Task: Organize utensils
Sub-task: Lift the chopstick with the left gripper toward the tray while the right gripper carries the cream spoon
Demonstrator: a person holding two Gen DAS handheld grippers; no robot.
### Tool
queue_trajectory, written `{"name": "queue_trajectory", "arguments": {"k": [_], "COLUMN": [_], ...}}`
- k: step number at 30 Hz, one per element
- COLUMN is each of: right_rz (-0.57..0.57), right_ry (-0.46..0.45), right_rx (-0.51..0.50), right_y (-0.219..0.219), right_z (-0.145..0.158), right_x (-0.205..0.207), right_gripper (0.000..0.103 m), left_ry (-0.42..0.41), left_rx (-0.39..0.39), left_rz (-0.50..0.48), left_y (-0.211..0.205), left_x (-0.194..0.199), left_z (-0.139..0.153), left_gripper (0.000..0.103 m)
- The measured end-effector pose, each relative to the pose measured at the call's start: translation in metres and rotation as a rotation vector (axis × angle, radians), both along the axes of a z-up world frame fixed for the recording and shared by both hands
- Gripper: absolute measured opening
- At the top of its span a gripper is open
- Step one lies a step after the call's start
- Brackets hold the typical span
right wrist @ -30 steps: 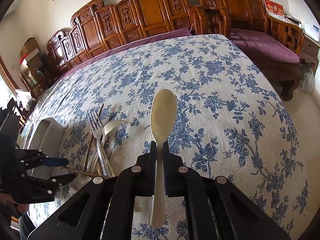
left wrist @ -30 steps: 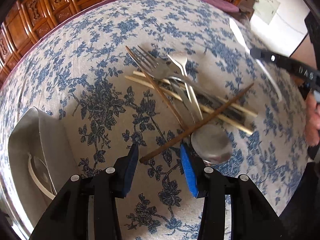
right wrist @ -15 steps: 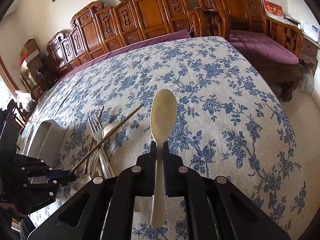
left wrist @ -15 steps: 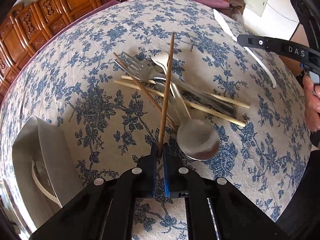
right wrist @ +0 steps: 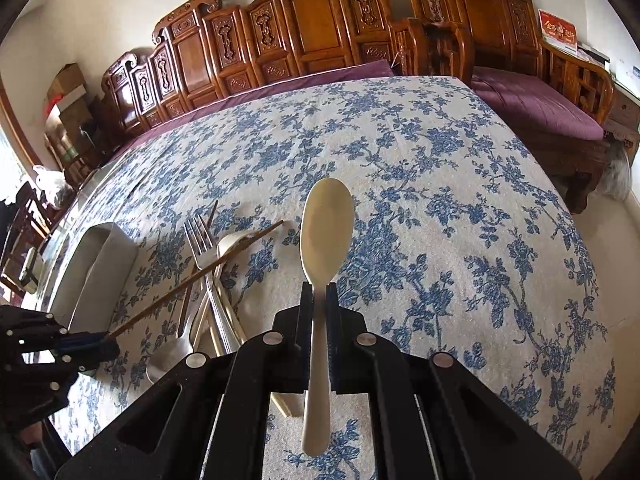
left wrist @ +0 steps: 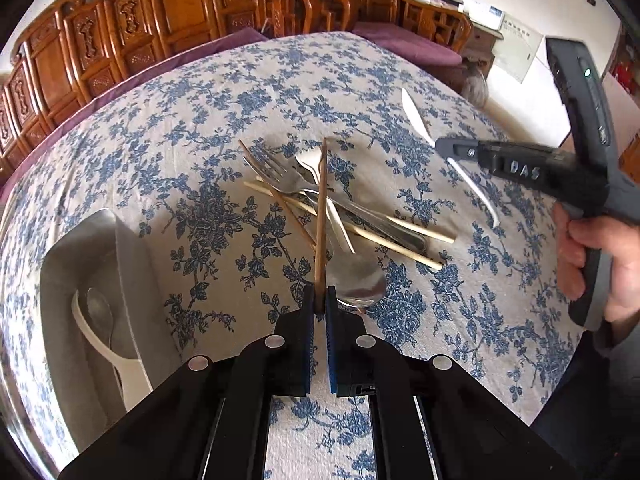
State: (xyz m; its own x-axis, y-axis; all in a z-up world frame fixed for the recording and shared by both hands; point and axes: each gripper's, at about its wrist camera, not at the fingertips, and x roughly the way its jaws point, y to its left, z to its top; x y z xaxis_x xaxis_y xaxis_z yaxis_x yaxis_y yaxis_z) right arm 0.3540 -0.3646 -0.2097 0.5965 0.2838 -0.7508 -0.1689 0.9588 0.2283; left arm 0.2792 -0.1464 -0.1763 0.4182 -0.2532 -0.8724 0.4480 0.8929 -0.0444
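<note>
My left gripper [left wrist: 319,300] is shut on a dark brown chopstick [left wrist: 321,216] and holds it lifted above the pile, pointing away from me; it also shows in the right wrist view [right wrist: 192,280]. The pile on the tablecloth holds forks [left wrist: 280,176], a metal spoon [left wrist: 360,284], pale chopsticks [left wrist: 400,248] and another brown chopstick [left wrist: 276,196]. My right gripper [right wrist: 319,292] is shut on a white plastic spoon [right wrist: 326,232], held above the table to the right of the pile; the spoon also shows in the left wrist view [left wrist: 416,118].
A grey organizer tray [left wrist: 80,248] stands left of the pile, with a metal spoon [left wrist: 98,312] and a white utensil [left wrist: 100,344] in it. Carved wooden chairs [right wrist: 312,32] line the table's far side. The table's right edge drops to the floor.
My left gripper closed on the brown chopstick, then lifted it off the pile and rose higher. The right gripper stays nearly still with the white spoon.
</note>
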Motion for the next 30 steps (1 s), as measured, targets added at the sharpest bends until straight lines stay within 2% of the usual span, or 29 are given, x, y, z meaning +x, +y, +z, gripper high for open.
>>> {"name": "queue_trajectory", "arguments": {"k": [6,17,30], "right_rz": [0.018,0.064,0.143], "right_ry": [0.007,-0.018,-0.075], "right_rx": [-0.028,-0.054,-0.060], "right_y": [0.015,0.043,0.081], "right_z": [-0.005,0.005,0.025], "right_x": [-0.010,-0.030,-0.052], "right_gripper": [0.008,0.008,0.008], "left_ry": [-0.051,-0.118,-0.125], "left_rx": [-0.023,-0.046,-0.025], "left_rz": [0.042,0.105,0.229], "left_y": [0.015,0.050,0.121], "left_x": [-0.010,-0.023,-0.043], "left_z": [0.017,0.050,0.051], "left_gripper": [0.004,0.004,0.004]}}
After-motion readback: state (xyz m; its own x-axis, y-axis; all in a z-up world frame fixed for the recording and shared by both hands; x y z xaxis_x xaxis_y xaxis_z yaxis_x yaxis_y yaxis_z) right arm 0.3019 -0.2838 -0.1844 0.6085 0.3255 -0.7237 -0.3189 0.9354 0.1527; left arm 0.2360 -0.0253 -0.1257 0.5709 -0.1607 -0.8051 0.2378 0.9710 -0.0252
